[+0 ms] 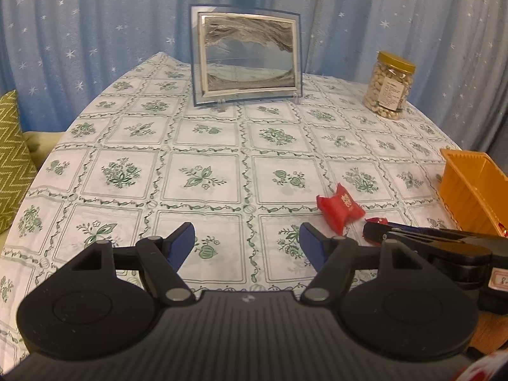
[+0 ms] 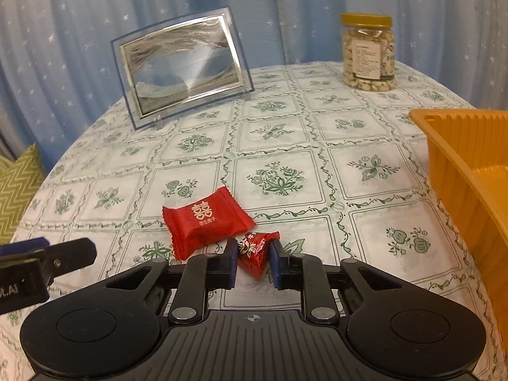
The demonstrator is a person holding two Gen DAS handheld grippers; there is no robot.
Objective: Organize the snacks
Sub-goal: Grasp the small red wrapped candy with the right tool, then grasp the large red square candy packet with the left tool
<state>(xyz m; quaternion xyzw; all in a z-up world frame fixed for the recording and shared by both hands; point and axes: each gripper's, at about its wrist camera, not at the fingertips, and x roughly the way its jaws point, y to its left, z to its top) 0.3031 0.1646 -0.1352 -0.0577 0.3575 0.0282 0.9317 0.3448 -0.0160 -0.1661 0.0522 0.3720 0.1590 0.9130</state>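
My right gripper (image 2: 253,254) is shut on a small red wrapped candy (image 2: 255,250), held just above the tablecloth. A larger red snack packet (image 2: 206,222) lies flat on the cloth just left of it; it also shows in the left wrist view (image 1: 340,207). My left gripper (image 1: 247,238) is open and empty, hovering over the cloth left of the packet. In the left wrist view the right gripper (image 1: 373,228) comes in from the right with the candy (image 1: 377,221) at its tip. An orange plastic tray (image 2: 460,158) stands at the right.
A sand-art picture frame (image 1: 246,55) stands at the back of the round table. A jar of nuts (image 2: 368,52) with a yellow lid stands at the back right. A green cushion (image 1: 12,158) lies off the table's left edge. A blue starred curtain hangs behind.
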